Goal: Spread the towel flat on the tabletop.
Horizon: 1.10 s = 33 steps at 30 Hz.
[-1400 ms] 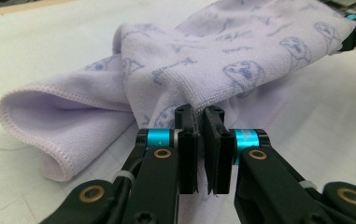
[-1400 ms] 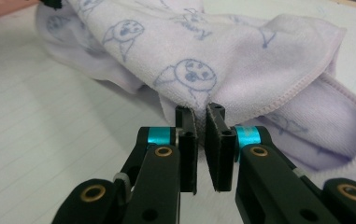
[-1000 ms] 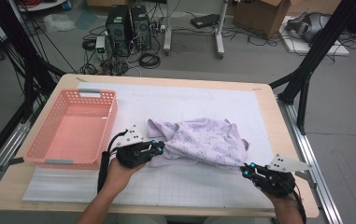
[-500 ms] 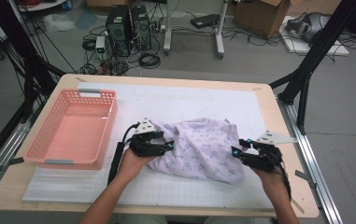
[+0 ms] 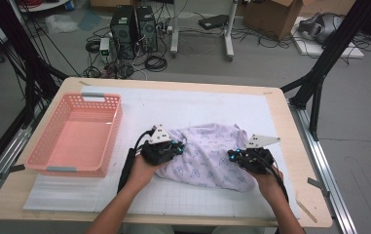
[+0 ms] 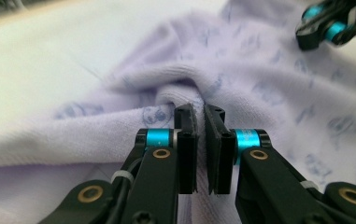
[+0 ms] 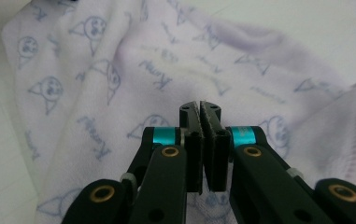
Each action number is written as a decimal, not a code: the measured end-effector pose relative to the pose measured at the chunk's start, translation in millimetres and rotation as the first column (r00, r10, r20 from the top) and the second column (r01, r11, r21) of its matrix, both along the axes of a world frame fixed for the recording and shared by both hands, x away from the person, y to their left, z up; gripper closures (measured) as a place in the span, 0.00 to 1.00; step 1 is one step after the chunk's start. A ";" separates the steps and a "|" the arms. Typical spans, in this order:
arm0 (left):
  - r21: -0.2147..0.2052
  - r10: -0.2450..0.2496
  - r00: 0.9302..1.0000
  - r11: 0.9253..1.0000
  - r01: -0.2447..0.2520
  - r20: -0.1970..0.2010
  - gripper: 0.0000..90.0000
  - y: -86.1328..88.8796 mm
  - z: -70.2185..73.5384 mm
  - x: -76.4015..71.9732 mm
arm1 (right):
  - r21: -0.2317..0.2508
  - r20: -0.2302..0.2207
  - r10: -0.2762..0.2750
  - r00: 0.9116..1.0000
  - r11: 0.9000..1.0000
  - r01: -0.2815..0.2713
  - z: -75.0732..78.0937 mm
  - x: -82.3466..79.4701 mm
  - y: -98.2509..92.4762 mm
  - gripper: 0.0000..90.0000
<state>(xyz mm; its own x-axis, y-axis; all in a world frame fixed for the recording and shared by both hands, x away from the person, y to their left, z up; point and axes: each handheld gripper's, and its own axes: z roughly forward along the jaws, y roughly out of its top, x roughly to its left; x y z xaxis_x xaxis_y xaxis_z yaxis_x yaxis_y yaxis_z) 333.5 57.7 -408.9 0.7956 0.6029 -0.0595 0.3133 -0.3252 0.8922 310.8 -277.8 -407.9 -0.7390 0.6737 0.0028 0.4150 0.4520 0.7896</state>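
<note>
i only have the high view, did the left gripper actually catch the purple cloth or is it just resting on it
Observer: The left gripper is shut on a raised fold of the cloth, pinched between its pads.
Operator: and the right one
Observer: The right gripper is shut too, with a thin layer of cloth between its jaws.
Operator: any print on it, looks plain from here
Observer: Yes, small blue cat faces and lettering.
</note>
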 end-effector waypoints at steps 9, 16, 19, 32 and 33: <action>-0.110 0.151 0.989 0.983 -0.149 0.003 0.94 14.5 18.9 42.2 | 0.137 0.066 -0.112 0.991 0.985 0.102 28.5 41.0 -9.4 0.98; -0.106 0.229 0.972 0.967 -0.233 -0.046 0.94 11.5 14.2 78.6 | 0.084 0.084 -0.208 0.974 0.976 0.201 30.6 95.2 -5.6 0.99; -0.133 0.257 0.965 0.956 -0.261 -0.042 0.94 9.0 16.7 91.2 | 0.073 0.095 -0.262 0.961 0.964 0.255 28.1 114.2 -3.0 0.99; -0.131 0.182 0.982 0.974 -0.187 -0.046 0.53 6.5 4.7 65.8 | 0.105 0.129 -0.350 0.928 0.935 0.338 41.6 115.6 -8.7 0.79; -0.124 0.169 0.985 0.977 -0.173 -0.043 0.53 7.0 2.4 61.7 | 0.111 0.132 -0.336 0.932 0.940 0.323 43.8 110.1 -9.8 0.79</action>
<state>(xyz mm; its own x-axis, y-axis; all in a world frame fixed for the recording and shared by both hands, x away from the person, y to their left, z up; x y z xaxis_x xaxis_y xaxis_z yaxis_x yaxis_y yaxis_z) 395.2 64.7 -406.5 0.6776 0.7159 -0.1682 0.3840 -0.1494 0.9112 420.9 -287.6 -364.1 -0.4717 0.8815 -0.0206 0.4054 0.2375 0.8827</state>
